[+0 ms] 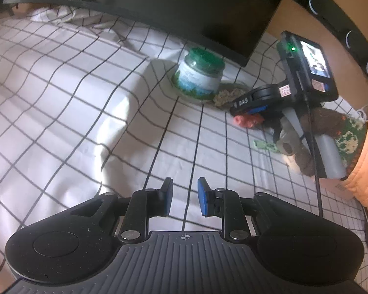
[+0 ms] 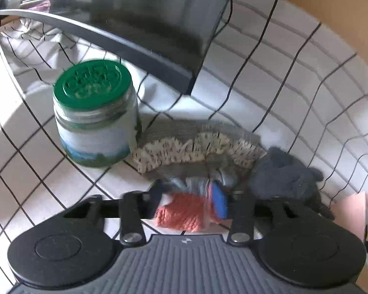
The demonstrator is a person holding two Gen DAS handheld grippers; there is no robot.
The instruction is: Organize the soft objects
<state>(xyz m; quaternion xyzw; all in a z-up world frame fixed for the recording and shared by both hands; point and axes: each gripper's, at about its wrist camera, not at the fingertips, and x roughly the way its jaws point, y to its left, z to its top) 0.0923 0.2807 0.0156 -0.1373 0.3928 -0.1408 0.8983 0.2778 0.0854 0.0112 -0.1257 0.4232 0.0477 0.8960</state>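
Observation:
A coral knitted cloth (image 2: 181, 214) with pale blue and grey parts lies bunched on the checked sheet (image 2: 36, 183). My right gripper (image 2: 187, 199) is shut on it, with the blue pad (image 2: 219, 202) pressed into its right side. In the left wrist view the same gripper (image 1: 245, 115) points down at the coral cloth (image 1: 247, 120), held by a gloved hand (image 1: 314, 132). A beige patterned knit (image 2: 196, 149) and a dark grey knitted glove (image 2: 282, 178) lie just beyond. My left gripper (image 1: 185, 183) hovers open over bare sheet (image 1: 61, 98), with nothing between its fingers.
A glass jar with a green lid (image 2: 95, 115) stands left of the knits, also seen as the jar (image 1: 198, 76). A dark monitor (image 2: 147, 24) overhangs the back. A small green item (image 1: 263, 145) lies near the gloved hand. A pink object (image 2: 350, 215) sits at far right.

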